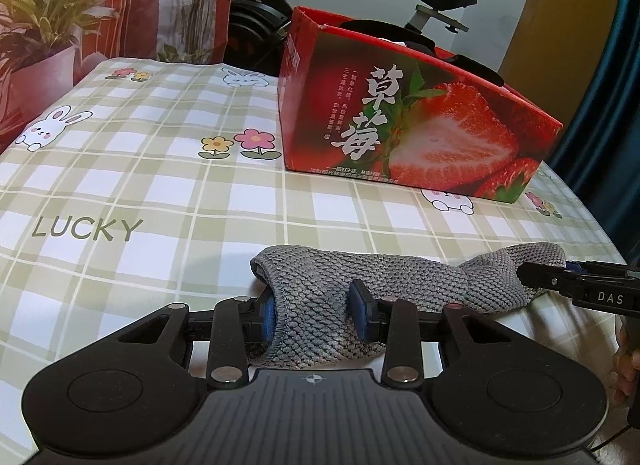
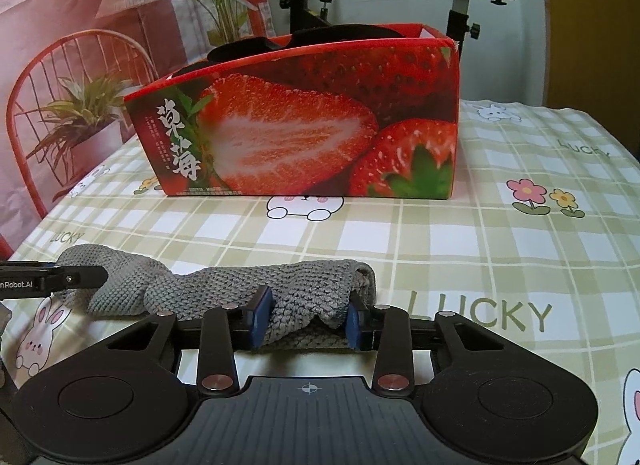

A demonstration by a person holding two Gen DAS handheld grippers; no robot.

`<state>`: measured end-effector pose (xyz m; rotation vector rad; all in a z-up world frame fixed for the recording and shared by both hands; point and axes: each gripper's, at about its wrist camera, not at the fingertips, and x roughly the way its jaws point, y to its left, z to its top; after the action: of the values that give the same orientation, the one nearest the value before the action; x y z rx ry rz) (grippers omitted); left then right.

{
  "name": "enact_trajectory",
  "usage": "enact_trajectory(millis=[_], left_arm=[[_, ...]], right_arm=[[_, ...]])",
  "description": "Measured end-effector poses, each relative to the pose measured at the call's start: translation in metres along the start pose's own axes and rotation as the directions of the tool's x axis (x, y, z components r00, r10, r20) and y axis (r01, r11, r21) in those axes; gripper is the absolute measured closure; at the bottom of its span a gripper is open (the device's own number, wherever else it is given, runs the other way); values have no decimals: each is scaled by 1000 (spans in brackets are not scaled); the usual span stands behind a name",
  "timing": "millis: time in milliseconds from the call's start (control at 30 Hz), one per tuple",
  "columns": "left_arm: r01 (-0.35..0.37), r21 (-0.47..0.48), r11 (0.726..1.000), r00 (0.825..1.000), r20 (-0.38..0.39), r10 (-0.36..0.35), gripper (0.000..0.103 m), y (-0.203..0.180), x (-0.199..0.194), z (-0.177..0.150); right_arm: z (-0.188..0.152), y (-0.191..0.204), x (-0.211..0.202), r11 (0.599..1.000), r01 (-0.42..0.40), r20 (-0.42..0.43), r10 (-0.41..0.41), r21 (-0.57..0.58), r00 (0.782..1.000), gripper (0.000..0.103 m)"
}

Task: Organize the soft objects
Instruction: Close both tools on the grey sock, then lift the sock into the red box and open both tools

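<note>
Both grippers point forward and downward over the table: the left gripper pinches the left end of the grey cloth, and the right gripper pinches its right end. The cloth lies across the lower middle of each frame, its long axis running left to right, bunched between the blue pads. Behind it, in the upper centre, stands the red box.
</note>
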<state>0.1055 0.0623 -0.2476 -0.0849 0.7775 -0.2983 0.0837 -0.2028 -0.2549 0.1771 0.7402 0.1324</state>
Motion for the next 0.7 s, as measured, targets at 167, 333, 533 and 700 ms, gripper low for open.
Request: enact_trajectory(millis=[167, 333, 533, 700], left_arm=[[2, -6, 1000, 1000, 2, -2, 67, 0, 0, 0], [13, 0, 1000, 1000, 19, -13, 85, 0, -3, 1], [26, 4, 1000, 999, 42, -27, 87, -2, -9, 2], [33, 37, 999, 995, 88, -37, 88, -8, -19, 6]], right_arm=[[0, 3, -1, 1000, -21, 1, 21, -8, 1000, 80], [1, 3, -3, 1000, -29, 1, 29, -6, 1000, 83], [2, 5, -5, 999, -34, 3, 34, -9, 999, 84], [7, 10, -14, 999, -40, 15, 40, -26, 999, 84]])
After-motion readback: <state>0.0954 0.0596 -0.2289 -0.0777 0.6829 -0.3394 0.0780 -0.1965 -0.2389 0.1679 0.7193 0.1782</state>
